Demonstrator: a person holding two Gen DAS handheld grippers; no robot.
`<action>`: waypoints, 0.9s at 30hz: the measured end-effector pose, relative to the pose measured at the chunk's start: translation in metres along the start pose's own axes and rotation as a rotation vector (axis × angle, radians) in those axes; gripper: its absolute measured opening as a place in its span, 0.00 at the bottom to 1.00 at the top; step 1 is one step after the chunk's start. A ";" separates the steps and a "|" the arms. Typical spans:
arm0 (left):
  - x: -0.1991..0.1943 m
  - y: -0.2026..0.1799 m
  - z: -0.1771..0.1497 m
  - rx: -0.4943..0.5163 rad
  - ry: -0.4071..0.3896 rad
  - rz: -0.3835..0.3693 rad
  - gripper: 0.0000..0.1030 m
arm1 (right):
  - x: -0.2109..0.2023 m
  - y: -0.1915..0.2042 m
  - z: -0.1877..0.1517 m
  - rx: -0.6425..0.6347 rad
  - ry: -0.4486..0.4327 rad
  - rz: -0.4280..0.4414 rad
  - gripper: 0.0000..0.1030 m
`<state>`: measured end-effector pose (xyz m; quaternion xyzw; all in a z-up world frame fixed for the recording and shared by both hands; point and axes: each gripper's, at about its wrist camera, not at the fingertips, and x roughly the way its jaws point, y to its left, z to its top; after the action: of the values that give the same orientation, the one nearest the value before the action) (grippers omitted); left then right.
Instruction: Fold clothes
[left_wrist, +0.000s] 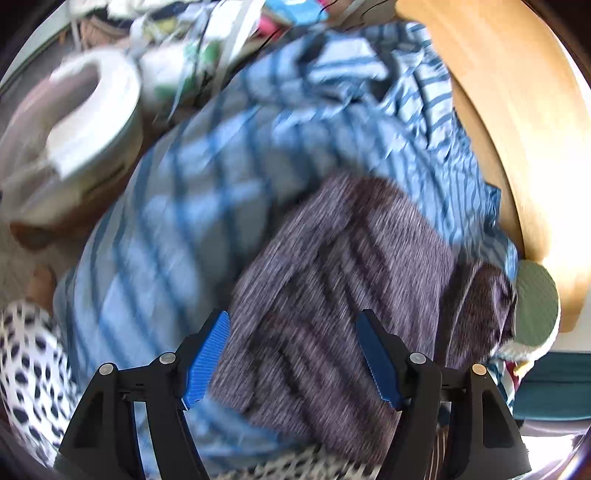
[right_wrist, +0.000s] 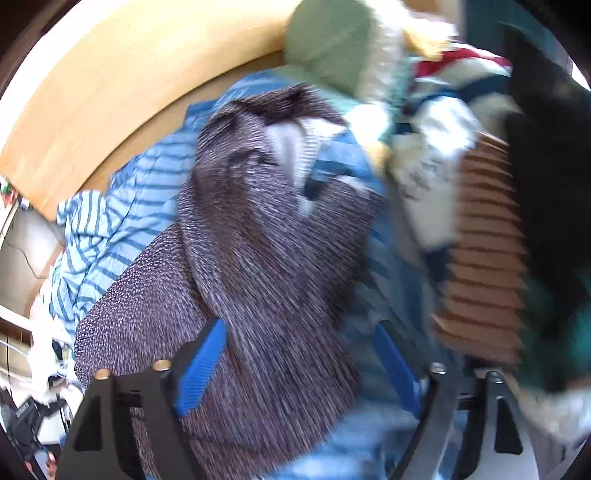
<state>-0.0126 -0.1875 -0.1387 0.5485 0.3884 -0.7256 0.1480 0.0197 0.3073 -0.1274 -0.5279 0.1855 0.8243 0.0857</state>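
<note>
A dark purple-grey speckled garment (left_wrist: 332, 295) lies folded on top of a blue-and-white striped shirt (left_wrist: 192, 192). My left gripper (left_wrist: 291, 358) hangs above it, open, its blue pads (left_wrist: 207, 362) apart with only the cloth below seen between them. In the right wrist view the same speckled garment (right_wrist: 258, 240) lies over the striped shirt (right_wrist: 122, 214), bunched and creased. My right gripper (right_wrist: 299, 362) is open wide above it, blue pads (right_wrist: 201, 365) clear of the fabric. Both views are blurred by motion.
A light wooden table (left_wrist: 517, 110) curves behind the clothes. A white and taupe bowl-like object (left_wrist: 85, 122) sits at left, a spotted cloth (left_wrist: 26, 369) at lower left. More laundry is piled at right: a green piece (right_wrist: 332, 40), brown striped fabric (right_wrist: 484, 258), a dark garment (right_wrist: 546, 184).
</note>
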 end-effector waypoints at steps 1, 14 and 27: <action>0.009 -0.006 0.008 -0.010 -0.019 0.017 0.70 | 0.017 0.004 0.013 -0.020 0.023 -0.013 0.84; 0.062 -0.056 0.045 0.091 -0.069 0.077 0.17 | 0.080 0.009 0.062 0.042 -0.031 -0.056 0.06; 0.036 -0.099 -0.018 0.269 0.042 -0.122 0.12 | -0.035 -0.016 0.031 0.061 -0.162 -0.262 0.76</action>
<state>-0.0762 -0.1025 -0.1334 0.5538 0.3230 -0.7672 0.0208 0.0142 0.3367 -0.0872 -0.4765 0.1326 0.8400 0.2231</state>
